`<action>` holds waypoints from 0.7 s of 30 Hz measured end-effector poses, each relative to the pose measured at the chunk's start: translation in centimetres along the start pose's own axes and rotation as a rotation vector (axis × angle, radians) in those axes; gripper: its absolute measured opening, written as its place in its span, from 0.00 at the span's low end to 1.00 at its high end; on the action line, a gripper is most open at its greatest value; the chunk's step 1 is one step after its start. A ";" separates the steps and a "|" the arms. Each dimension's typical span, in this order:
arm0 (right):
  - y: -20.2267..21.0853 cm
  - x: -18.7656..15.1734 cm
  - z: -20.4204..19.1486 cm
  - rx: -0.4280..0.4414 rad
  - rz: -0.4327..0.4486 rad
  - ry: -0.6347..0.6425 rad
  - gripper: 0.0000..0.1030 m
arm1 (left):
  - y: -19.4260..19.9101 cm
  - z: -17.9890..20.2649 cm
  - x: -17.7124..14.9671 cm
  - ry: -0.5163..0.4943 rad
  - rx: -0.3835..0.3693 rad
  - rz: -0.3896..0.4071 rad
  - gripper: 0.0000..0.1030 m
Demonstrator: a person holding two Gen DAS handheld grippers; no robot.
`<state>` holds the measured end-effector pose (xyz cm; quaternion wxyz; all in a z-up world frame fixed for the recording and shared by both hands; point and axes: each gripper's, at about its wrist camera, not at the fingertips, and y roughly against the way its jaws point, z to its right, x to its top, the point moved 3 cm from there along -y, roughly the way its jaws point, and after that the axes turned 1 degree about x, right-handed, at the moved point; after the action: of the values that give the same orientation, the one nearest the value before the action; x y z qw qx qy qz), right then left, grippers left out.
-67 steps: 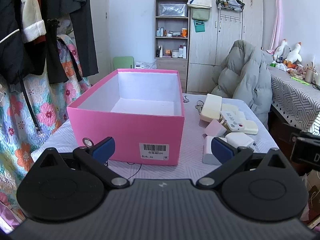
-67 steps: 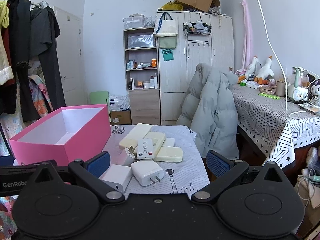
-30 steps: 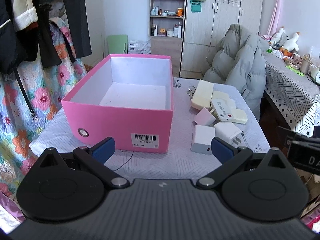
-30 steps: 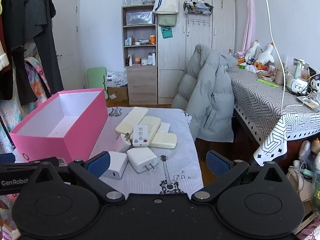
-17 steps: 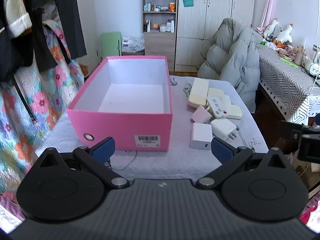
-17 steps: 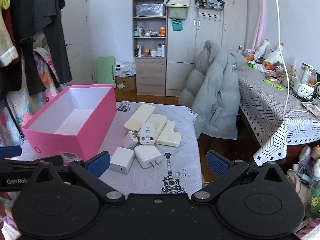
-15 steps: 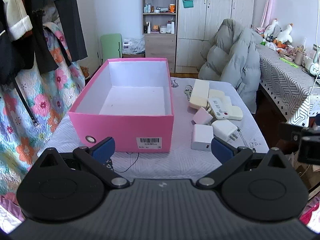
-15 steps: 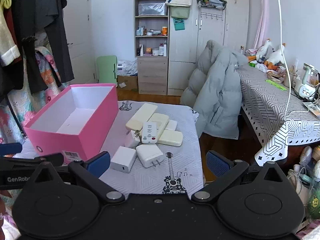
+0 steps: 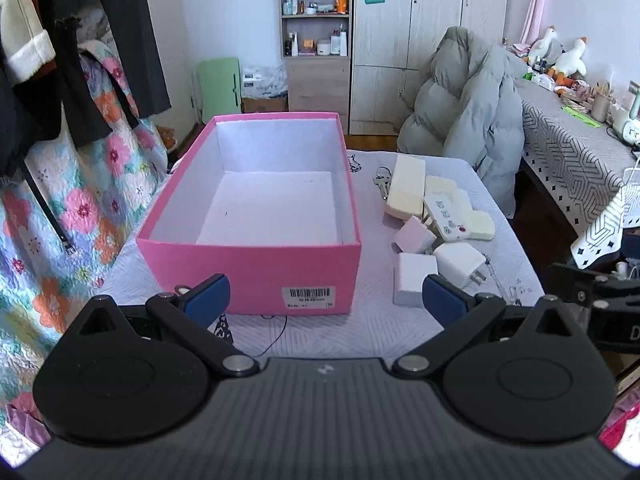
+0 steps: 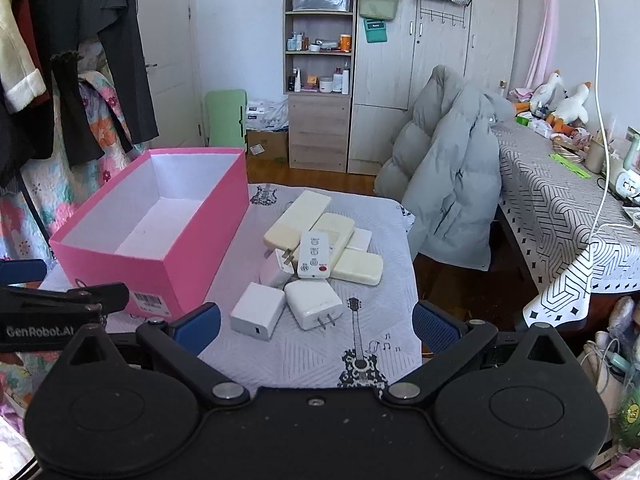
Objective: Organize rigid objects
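Observation:
An empty pink box [image 9: 256, 268] [image 10: 188, 240] stands on the small cloth-covered table [image 10: 312, 356]. To its right lies a pile of rigid items: cream power banks [image 10: 298, 216] [image 9: 406, 192], a white remote [image 10: 316, 254] [image 9: 448, 220], a pink charger [image 9: 412, 236], a white cube charger [image 10: 258, 310] [image 9: 414, 278] and a white plug adapter [image 10: 312, 304] [image 9: 460, 260]. My left gripper [image 9: 324, 300] hangs open before the box's near wall, holding nothing. My right gripper [image 10: 316, 326] hangs open just short of the two white chargers, holding nothing.
A grey puffer jacket [image 10: 444, 176] drapes over a chair behind the table. A patterned table [image 10: 560, 216] with clutter stands at right. Hanging clothes [image 9: 60, 60] and a floral quilt [image 9: 60, 220] fill the left. Keys [image 9: 382, 184] lie beside the box.
Both grippers have risen and tilted down, so the box and the pile sit lower and fuller in view. Nothing on the table has moved. Both stay open.

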<state>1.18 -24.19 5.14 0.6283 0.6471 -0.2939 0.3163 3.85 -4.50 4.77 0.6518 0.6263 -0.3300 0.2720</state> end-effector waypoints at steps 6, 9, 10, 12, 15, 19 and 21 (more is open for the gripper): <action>-0.4 1.7 -0.1 0.078 0.078 -0.026 1.00 | 0.1 -2.4 3.0 -0.040 -0.030 0.080 1.00; -0.7 2.4 -0.7 0.128 0.160 0.011 1.00 | 0.0 -4.2 4.9 -0.057 -0.049 0.112 1.00; -1.0 2.6 -1.0 0.150 0.179 0.029 1.00 | -0.1 -4.9 5.4 -0.068 -0.055 0.123 1.00; -2.2 2.6 -1.7 0.187 0.172 0.062 1.00 | -0.7 -6.3 6.5 -0.067 -0.030 0.130 0.99; -4.9 2.4 -2.4 0.211 0.098 0.048 0.99 | -2.7 -8.4 7.6 -0.041 0.006 0.114 0.97; -8.7 1.5 -3.6 0.245 -0.004 0.005 0.93 | -6.4 -11.3 9.1 -0.025 0.013 0.040 0.96; -10.1 0.9 -4.5 0.239 -0.028 0.008 0.91 | -8.4 -12.7 9.9 -0.030 0.026 0.027 0.96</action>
<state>9.44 -19.34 -0.42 0.5524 0.7201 -0.2426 0.3427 17.68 7.02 7.10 0.6350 0.6341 -0.3445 0.2756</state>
